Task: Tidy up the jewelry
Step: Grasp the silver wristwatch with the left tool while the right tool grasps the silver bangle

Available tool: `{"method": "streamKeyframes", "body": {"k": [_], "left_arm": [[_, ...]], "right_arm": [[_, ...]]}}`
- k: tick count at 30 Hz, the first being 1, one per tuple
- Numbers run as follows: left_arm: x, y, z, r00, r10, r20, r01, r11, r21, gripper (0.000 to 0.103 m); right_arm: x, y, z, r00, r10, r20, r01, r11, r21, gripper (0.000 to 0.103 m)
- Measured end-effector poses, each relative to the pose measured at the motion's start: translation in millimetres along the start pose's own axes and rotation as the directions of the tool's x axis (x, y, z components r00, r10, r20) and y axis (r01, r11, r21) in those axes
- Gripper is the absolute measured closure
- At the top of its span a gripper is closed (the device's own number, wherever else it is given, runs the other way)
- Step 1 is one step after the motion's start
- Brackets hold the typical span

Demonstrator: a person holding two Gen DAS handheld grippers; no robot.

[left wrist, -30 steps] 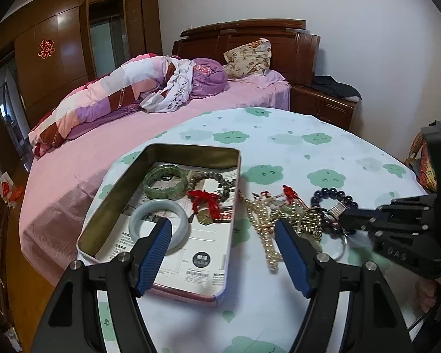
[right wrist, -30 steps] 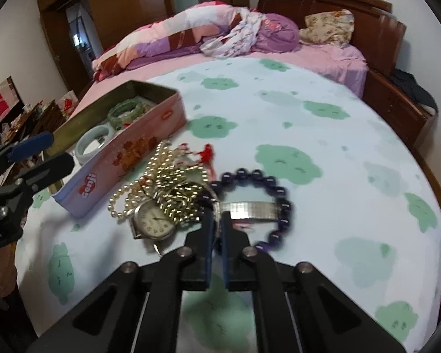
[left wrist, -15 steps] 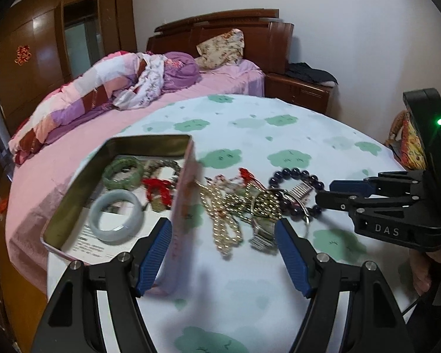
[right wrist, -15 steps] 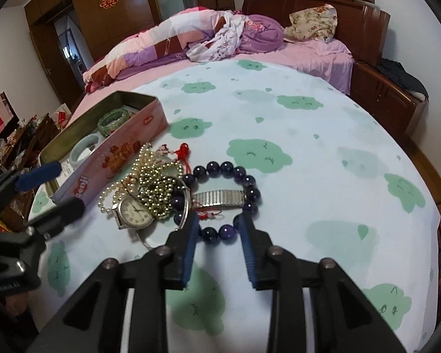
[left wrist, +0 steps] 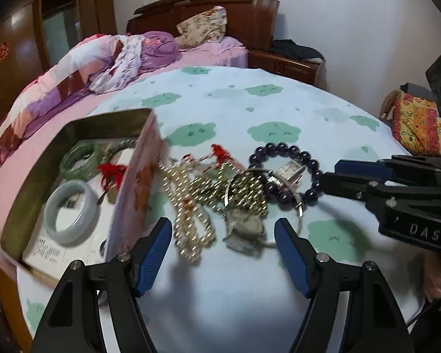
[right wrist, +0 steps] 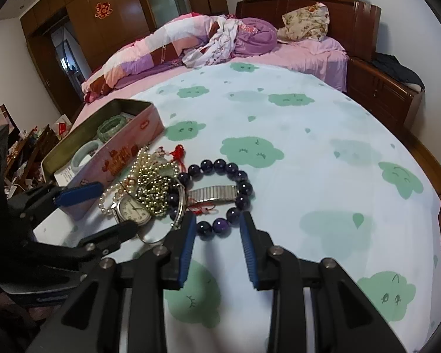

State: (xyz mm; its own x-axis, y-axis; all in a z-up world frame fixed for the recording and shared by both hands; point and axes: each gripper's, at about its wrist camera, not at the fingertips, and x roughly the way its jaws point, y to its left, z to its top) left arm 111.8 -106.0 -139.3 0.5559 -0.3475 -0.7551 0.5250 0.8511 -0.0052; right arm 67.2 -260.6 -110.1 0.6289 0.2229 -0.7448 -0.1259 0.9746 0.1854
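Right gripper (right wrist: 217, 229) jaws just opened from shut, now parted and straddling purple bead bracelet (right wrist: 220, 194) on the tablecloth (right wrist: 308, 135), not gripping yet. Left gripper (left wrist: 223, 235) moved over jewelry pile, wide, empty; tin (right wrist: 126, 153) awaits.

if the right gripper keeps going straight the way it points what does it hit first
Most likely the dark purple bead bracelet: its nearest beads lie just ahead between the open right gripper fingertips. Depth is hard to judge.

Rumpled quilt (right wrist: 150, 50) on pink bed (right wrist: 317, 56) — floral pillow (right wrist: 305, 22), wooden wardrobe (right wrist: 82, 23).
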Motion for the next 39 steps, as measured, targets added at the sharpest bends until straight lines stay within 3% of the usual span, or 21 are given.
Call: {"method": "streamKeyframes", "body": {"k": [3, 5, 7, 10, 18, 23, 25, 39], "left_arm": [[2.0, -2.2, 1.8, 1.000, 0.005, 0.007, -0.006, 1.000, 0.021, 0.043], [3.0, -2.6, 1.7, 0.999, -0.045, -0.006, 0.045, 0.999, 0.026, 0.072], [3.6, -4.2, 0.2, 0.998, -0.063, -0.012, 0.064, 0.998, 0.028, 0.074], [-3.9, -6.2, 0.5, 0.997, -0.072, 0.020, 0.071, 0.997, 0.041, 0.087], [-28.8, 1.2, 4.3, 0.991, -0.115, 0.071, 0.114, 0.993, 0.016, 0.094], [-62.2, 2.9, 15.9, 0.979, -0.122, 0.164, 0.119, 0.993, 0.029, 0.096], [-74.0, 4.2, 22.3, 0.972, -0.132, 0.196, 0.128, 0.991, 0.032, 0.101], [-109.0, 21.3, 39.1, 0.953, -0.108, 0.285, 0.111, 0.994, 0.005, 0.102]], "right_arm": [[0.8, -1.1, -0.3, 1.000, 0.000, 0.002, 0.000, 1.000, 0.009, 0.069], [0.3, -1.2, -0.9, 1.000, 0.000, 0.004, 0.000, 1.000, 0.011, 0.069], [-0.3, -1.0, -1.0, 1.000, 0.001, 0.006, -0.002, 1.000, 0.011, 0.069], [-1.6, -0.2, -0.3, 1.000, 0.001, 0.013, -0.001, 1.000, 0.009, 0.069], [-3.3, -1.3, 0.9, 1.000, 0.002, 0.022, -0.003, 1.000, 0.017, 0.069], [-4.1, -1.2, 1.3, 1.000, 0.004, 0.025, -0.004, 1.000, 0.016, 0.069], [-5.1, -0.8, 1.8, 1.000, 0.004, 0.027, -0.004, 1.000, 0.014, 0.069], [2.7, 19.3, 8.3, 0.999, 0.038, 0.005, -0.038, 0.998, -0.043, 0.069]]}}
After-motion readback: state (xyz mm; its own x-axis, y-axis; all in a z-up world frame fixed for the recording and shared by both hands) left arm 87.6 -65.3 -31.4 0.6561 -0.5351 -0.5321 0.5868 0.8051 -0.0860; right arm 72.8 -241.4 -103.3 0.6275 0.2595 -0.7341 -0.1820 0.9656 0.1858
